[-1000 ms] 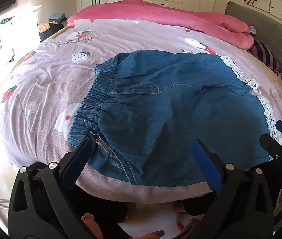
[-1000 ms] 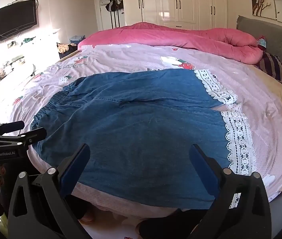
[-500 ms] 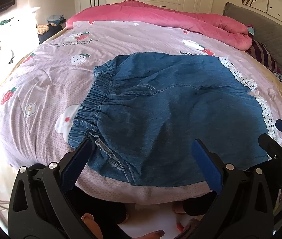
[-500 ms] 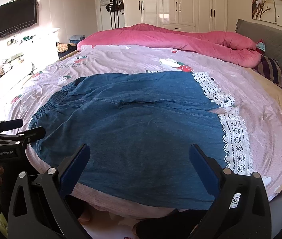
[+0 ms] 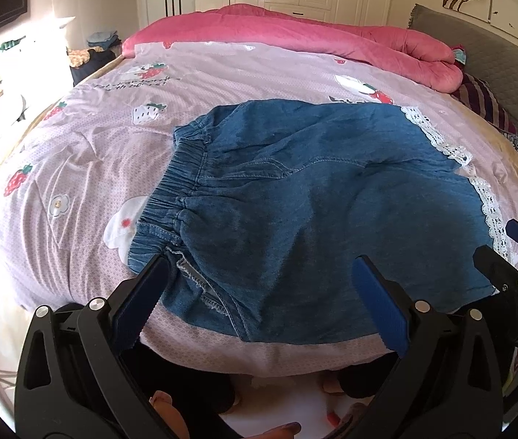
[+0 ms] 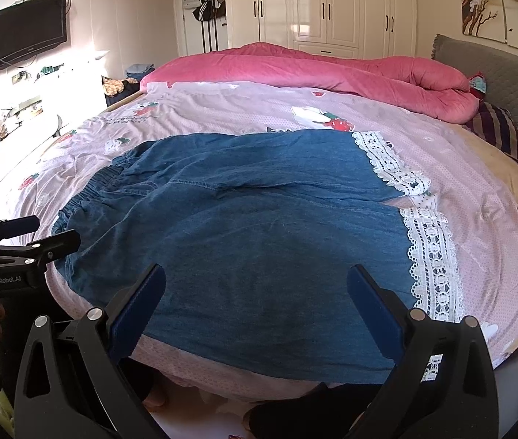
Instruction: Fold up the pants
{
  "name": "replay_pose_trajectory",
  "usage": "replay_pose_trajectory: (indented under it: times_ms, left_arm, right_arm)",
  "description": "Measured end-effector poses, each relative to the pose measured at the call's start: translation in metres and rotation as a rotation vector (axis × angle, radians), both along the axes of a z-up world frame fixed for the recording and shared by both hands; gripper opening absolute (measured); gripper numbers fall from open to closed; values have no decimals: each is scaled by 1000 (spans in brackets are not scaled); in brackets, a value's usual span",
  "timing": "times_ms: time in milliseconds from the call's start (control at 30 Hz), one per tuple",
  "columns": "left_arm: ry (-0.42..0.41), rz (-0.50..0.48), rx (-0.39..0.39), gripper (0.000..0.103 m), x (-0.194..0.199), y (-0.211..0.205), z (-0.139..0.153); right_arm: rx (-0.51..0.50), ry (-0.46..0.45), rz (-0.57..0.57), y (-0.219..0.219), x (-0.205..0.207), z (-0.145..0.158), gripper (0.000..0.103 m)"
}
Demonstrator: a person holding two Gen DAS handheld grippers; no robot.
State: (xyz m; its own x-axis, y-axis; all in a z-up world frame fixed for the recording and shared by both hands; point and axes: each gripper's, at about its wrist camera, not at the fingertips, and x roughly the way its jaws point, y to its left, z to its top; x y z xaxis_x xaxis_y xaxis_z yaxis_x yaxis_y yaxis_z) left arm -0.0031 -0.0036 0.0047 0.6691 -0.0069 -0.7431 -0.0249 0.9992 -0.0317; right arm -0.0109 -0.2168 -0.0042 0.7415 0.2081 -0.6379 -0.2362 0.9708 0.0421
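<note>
Blue denim pants point(image 5: 317, 212) point(image 6: 259, 226) with white lace hems point(image 6: 430, 256) lie flat on the pink strawberry-print bed cover point(image 5: 87, 153) point(image 6: 478, 168), waistband point(image 5: 171, 197) to the left, near the bed's front edge. My left gripper point(image 5: 259, 292) hovers open over the near waistband corner, holding nothing. My right gripper point(image 6: 255, 300) hovers open above the near leg, nothing between its fingers. Each gripper shows at the other view's edge: the right gripper point(image 5: 511, 252) and the left gripper point(image 6: 39, 236).
A rolled pink quilt point(image 6: 313, 69) lies across the far side of the bed. A grey headboard point(image 6: 496, 69) and striped pillow point(image 6: 500, 131) are at the right. Wardrobes point(image 6: 332, 3) and a wall television point(image 6: 26, 42) stand behind. A person's feet point(image 5: 171, 413) show below.
Both grippers have drawn back slightly and lifted a little; the pants look a bit farther off. The pants themselves have not moved.
</note>
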Motion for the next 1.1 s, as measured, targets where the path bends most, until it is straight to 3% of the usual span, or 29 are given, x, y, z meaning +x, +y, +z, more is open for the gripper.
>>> replay_pose_trajectory:
  times_ms: [700,1100]
  left_arm:
    - [1,-9,-23,94,2,1,-2]
    - [20,-15,-39,94,23,16,-8]
  right_arm:
    - [-4,-6,0,-1,1,0,99]
    - [-13,22,26,-1,27,-7,99]
